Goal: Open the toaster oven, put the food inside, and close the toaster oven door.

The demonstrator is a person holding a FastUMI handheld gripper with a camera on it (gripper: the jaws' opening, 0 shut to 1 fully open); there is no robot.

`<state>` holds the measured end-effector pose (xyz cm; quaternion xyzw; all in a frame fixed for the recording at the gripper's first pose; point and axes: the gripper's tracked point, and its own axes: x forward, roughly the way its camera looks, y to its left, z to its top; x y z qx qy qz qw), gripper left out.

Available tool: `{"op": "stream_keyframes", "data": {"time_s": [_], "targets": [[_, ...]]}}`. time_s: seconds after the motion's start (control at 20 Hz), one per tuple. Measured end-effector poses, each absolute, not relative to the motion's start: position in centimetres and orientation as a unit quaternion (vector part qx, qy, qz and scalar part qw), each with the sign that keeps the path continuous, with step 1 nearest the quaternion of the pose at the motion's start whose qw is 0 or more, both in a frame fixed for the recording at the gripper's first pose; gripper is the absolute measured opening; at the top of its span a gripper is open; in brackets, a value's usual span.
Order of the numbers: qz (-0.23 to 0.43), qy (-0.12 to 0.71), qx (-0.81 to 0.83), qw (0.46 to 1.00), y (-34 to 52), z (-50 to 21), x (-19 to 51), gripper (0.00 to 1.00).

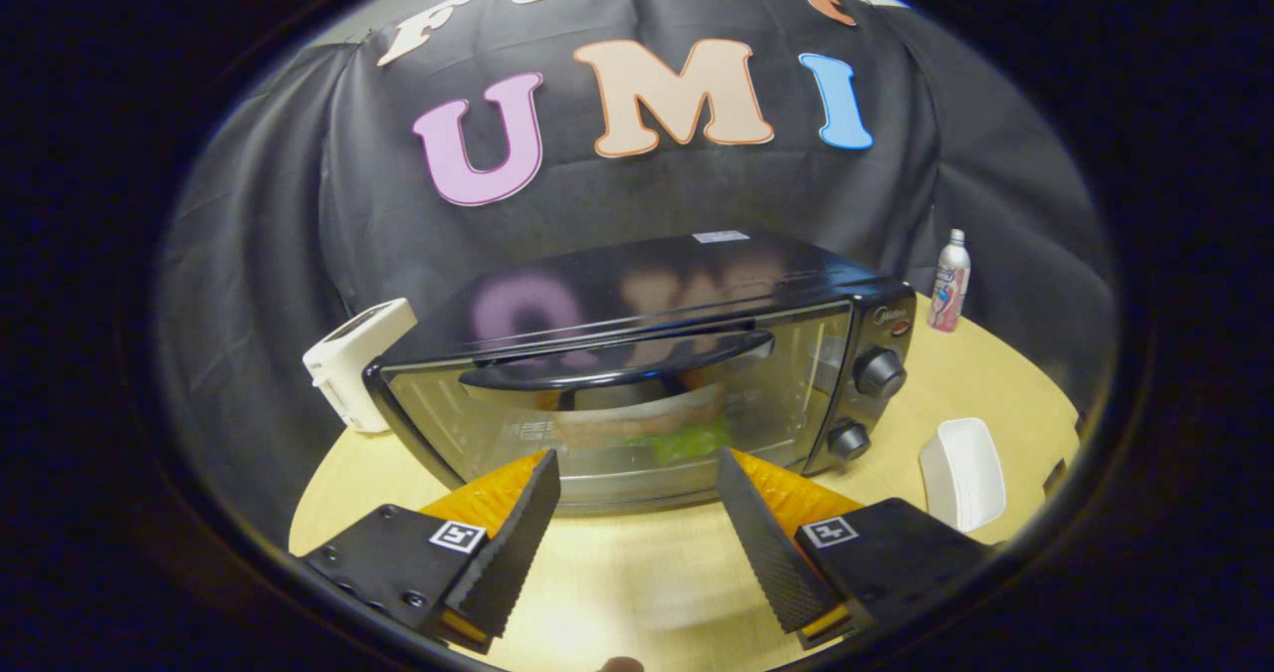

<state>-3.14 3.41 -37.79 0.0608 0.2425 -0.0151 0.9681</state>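
Gripper view: on the desk (pixel 637 572), a white box-like device (pixel 356 363) leans just left of the black toaster oven (pixel 647 373), whose glass door (pixel 617 423) is closed with food (pixel 657 435) visible behind it. The fingers (pixel 637 493) are spread apart, empty, just before the door. Right lie a white dish (pixel 962 473) and, beyond, a bottle (pixel 950 282).

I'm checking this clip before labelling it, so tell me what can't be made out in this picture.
- Food inside the toaster oven: gripper view, blurred behind the reflective glass door; something brownish over green, kind unclear.
- Markings by the knobs: too small to read.
- Bottle beyond the oven: label too small.
- White device beside the oven: partly hidden by the oven's corner.
- Tool: fingers apart, holding nothing; its body is cut off.
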Motion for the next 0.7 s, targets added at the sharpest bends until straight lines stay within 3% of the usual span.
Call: {"op": "stream_keyframes", "data": {"time_s": [0.3,0.7], "targets": [[-0.039,0.183,0.067,0.980,-0.1,-30.7,-4.3,0.99],[-0.097,0.046,0.051,0.993,-7.2,-11.9,-0.9,0.99]]}}
